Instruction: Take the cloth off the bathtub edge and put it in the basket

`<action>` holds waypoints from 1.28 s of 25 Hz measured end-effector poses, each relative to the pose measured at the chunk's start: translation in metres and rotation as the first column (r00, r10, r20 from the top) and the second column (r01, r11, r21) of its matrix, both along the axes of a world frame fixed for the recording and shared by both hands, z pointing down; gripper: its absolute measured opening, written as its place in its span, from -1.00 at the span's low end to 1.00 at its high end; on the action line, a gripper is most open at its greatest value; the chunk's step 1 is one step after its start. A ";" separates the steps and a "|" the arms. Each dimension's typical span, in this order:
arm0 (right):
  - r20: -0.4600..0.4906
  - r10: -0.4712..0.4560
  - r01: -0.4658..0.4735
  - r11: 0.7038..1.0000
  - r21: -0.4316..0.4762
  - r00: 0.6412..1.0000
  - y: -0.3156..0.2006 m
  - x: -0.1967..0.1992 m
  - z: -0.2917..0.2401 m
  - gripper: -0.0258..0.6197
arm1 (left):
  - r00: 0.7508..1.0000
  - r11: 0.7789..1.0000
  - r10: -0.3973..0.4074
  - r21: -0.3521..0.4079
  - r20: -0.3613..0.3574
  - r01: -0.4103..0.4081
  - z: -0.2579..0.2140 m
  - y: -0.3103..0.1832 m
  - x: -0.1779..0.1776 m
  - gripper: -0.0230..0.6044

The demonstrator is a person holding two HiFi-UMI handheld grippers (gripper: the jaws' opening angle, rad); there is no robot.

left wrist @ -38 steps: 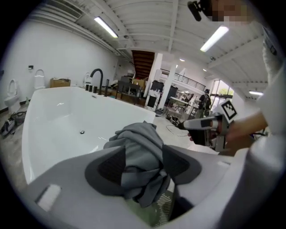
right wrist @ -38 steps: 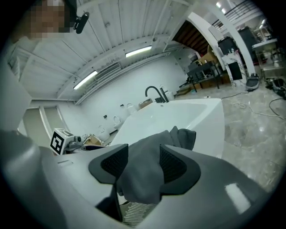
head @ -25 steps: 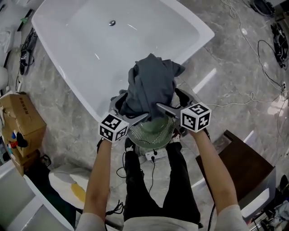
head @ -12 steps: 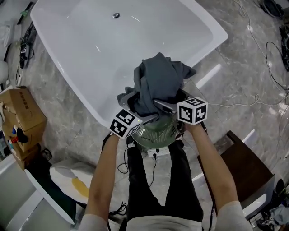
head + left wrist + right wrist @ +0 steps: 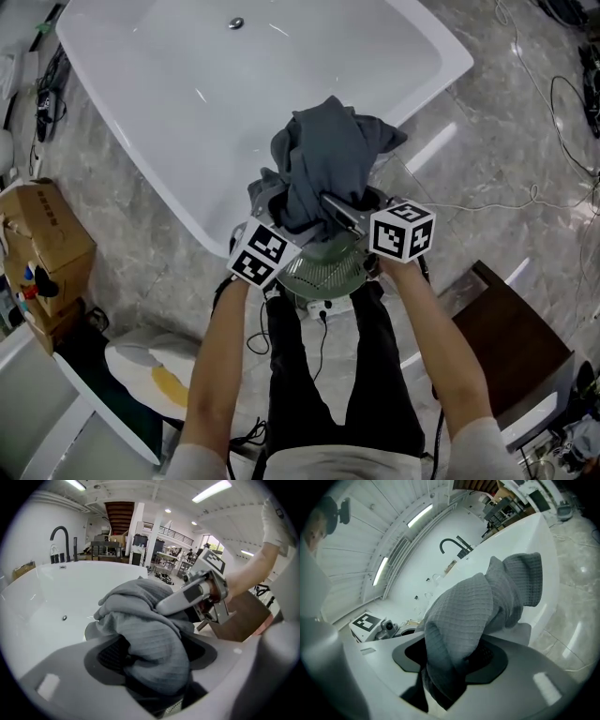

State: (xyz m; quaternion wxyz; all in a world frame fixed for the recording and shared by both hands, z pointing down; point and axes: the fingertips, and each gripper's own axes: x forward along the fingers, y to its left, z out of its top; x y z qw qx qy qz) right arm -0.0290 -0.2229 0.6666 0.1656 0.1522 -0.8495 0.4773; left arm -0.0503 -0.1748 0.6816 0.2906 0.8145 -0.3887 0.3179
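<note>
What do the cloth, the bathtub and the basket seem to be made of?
The cloth: grey woven fabric, matte; waffle texture and soft folds show.
The bathtub: white, glossy, acrylic or ceramic, unsure; lamps reflect.
The basket: greenish mesh, perhaps plastic or coated wire; fine holes.

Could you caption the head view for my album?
The left gripper and right gripper have just been closing on a grey cloth between their jaws at the bathtub rim, beside a green basket.

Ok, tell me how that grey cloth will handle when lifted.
Likely floppy: the grey cloth lies crumpled in soft folds, so it should sag. Probably light, being thin fabric. Its waffle weave looks unlikely to slip.
</note>
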 end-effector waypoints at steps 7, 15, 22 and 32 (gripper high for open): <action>0.009 0.020 -0.020 0.996 0.089 1.000 0.005 -0.003 -0.023 -0.47 | 0.996 0.996 -0.075 0.040 -0.045 0.077 -0.016 0.007 0.001 -0.06; 0.020 0.020 -0.022 0.992 0.122 1.000 0.028 -0.003 -0.041 -0.49 | 0.990 0.989 -0.123 0.072 -0.075 0.128 -0.030 0.029 0.001 -0.11; 0.031 0.012 -0.016 0.990 0.143 0.999 0.048 0.002 -0.051 -0.49 | 0.983 0.982 -0.147 0.104 -0.107 0.158 -0.036 0.048 0.004 -0.11; 0.019 0.027 -0.030 0.990 0.139 0.999 0.077 0.014 -0.051 -0.49 | 0.973 0.978 -0.168 0.094 -0.158 0.185 -0.034 0.077 0.012 -0.11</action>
